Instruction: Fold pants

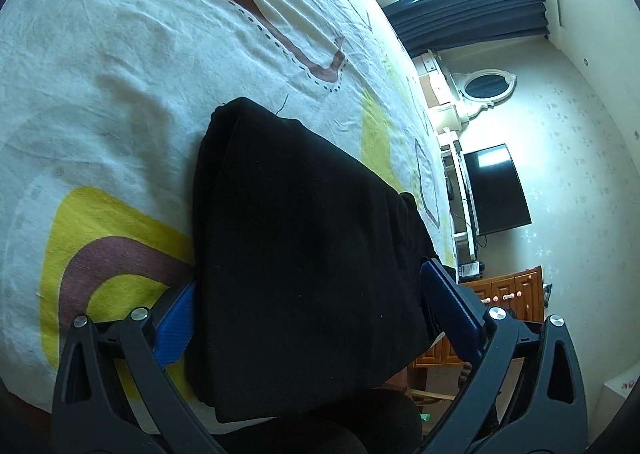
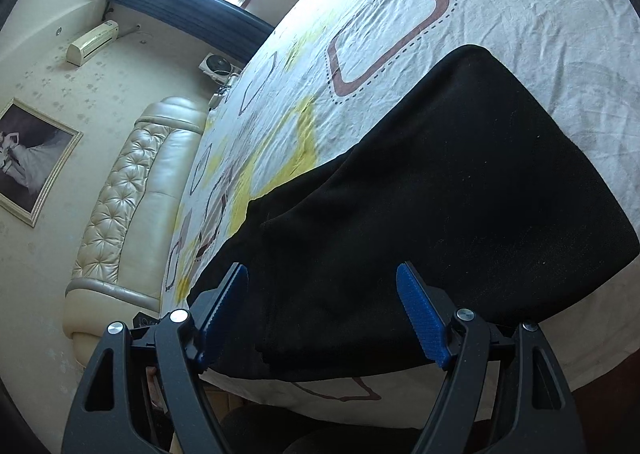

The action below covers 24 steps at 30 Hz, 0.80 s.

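The black pants (image 1: 296,246) lie folded in a thick stack on the patterned bed sheet (image 1: 120,73) near the bed's front edge. My left gripper (image 1: 308,306) is open, its blue pads (image 1: 176,330) straddling the near end of the stack; whether they touch the cloth I cannot tell. In the right wrist view the pants (image 2: 440,193) show folded layers with a lower layer sticking out at left. My right gripper (image 2: 324,302) is open just above the near edge of the pants, holding nothing.
The sheet (image 2: 400,33) stretches away behind the pants. A padded cream headboard (image 2: 132,189) stands at the bed's far end. A TV (image 1: 496,189), a wooden cabinet (image 1: 504,294) and a dark curtain (image 1: 472,9) are beside the bed.
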Motion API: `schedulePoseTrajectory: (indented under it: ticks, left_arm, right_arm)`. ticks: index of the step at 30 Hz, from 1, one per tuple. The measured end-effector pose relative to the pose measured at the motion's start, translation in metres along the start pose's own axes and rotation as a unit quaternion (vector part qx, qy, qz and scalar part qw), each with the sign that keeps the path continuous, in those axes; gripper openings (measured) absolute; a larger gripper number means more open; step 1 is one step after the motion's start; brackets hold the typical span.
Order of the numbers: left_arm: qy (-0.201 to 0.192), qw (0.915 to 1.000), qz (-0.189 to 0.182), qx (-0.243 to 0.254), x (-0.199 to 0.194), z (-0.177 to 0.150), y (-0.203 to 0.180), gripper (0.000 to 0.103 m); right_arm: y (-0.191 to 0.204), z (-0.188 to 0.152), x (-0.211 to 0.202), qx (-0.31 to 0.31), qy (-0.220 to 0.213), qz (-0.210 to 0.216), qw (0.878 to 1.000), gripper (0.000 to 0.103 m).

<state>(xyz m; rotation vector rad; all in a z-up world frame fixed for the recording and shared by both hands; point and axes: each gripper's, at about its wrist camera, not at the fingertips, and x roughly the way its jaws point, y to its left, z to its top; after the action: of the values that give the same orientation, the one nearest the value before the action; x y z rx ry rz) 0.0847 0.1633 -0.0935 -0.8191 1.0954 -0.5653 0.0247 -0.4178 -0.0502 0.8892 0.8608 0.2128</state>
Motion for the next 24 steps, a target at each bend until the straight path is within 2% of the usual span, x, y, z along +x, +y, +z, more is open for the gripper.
schedulePoseTrajectory:
  ticks: [3,6,9,12,13,15,17,18,19,20,22,24]
  left_arm:
    - [0.014,0.9994,-0.027,-0.017,-0.005,0.003,0.009,0.1]
    - [0.044,0.999,-0.011,-0.001,0.001,0.01,0.01,0.1]
    - [0.05,0.9988,0.004,0.004,0.012,0.015,0.002,0.1]
    - [0.068,0.9964,-0.051,0.004,0.028,0.015,-0.01,0.1]
    - [0.074,0.9955,-0.058,0.011,0.033,0.013,-0.014,0.1]
    - [0.075,0.9961,-0.038,0.029,0.039,0.01,-0.017,0.1]
    - [0.066,0.9965,-0.045,0.024,0.035,0.01,-0.011,0.096]
    - [0.063,0.9969,-0.043,0.017,0.032,0.01,-0.006,0.086]
    - [0.062,0.9973,-0.037,0.008,0.03,0.011,0.0,0.071]
    - [0.063,0.9976,-0.031,-0.002,0.027,0.01,0.007,0.061]
    - [0.066,0.9975,-0.013,-0.022,0.024,0.009,0.02,0.029]
    - [0.064,0.997,-0.015,-0.041,0.023,0.008,0.026,0.022]
  right_arm:
    - [0.002,-0.001,0.0,0.004,0.0,0.008,1.0,0.076]
    - [0.001,-0.001,0.002,0.007,0.003,0.011,1.0,0.076]
    - [0.001,-0.003,0.005,0.013,0.007,0.016,1.0,0.076]
    - [0.001,-0.005,0.009,0.023,0.013,0.024,0.999,0.076]
    - [0.002,-0.006,0.01,0.025,0.015,0.025,0.999,0.076]
    - [0.002,-0.007,0.011,0.025,0.017,0.025,0.999,0.076]
    - [0.003,-0.007,0.011,0.026,0.018,0.026,0.999,0.076]
    - [0.003,-0.007,0.011,0.028,0.018,0.029,0.999,0.076]
    - [0.002,-0.007,0.011,0.03,0.019,0.032,0.999,0.076]
    - [0.001,-0.007,0.011,0.033,0.02,0.034,0.999,0.076]
    - [-0.001,-0.007,0.014,0.041,0.023,0.037,0.998,0.076]
    - [-0.003,-0.007,0.015,0.048,0.024,0.039,0.998,0.076]
